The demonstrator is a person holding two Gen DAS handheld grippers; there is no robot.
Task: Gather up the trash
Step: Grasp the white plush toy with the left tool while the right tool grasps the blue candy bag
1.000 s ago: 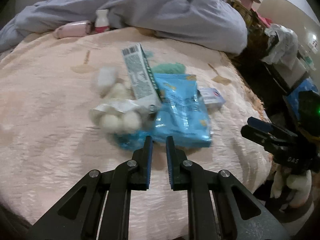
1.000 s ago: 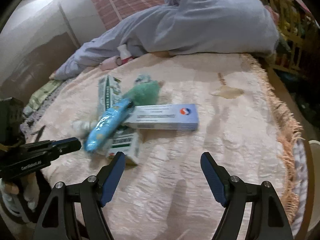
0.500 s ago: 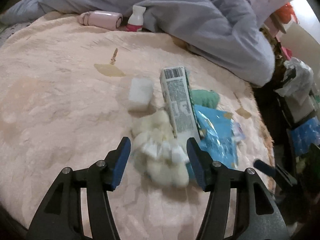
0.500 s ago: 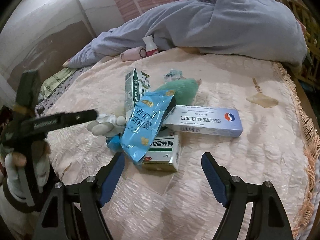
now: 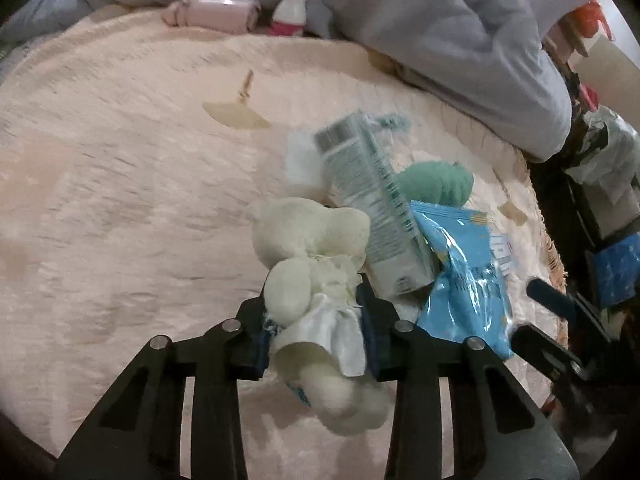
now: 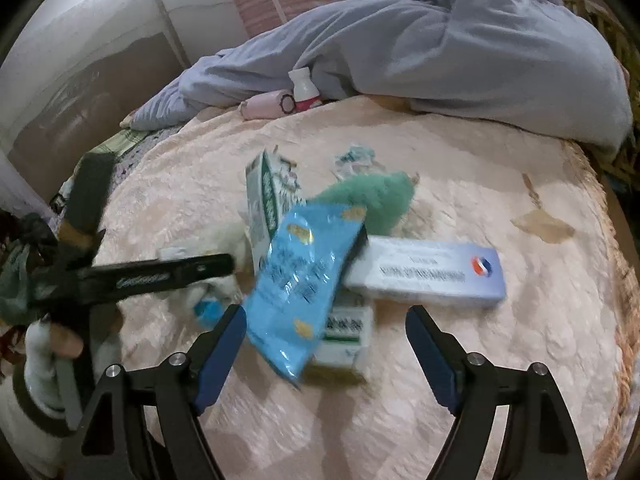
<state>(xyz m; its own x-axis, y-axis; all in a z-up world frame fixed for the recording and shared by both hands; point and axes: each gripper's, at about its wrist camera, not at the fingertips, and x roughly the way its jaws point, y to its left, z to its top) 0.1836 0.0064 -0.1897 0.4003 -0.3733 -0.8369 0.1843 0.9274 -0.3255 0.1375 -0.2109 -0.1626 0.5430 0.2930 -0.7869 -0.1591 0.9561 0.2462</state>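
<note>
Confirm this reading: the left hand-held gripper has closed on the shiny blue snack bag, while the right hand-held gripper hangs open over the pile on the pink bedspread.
Not quite. The left wrist view shows the left hand-held gripper closed on the cream plush toy, not the shiny blue snack bag. The right hand-held gripper does hang open over the pile.

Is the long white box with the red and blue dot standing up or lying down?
Lying down. The white box rests flat on its long side on the bedspread, one end tucked under the blue bag.
</note>
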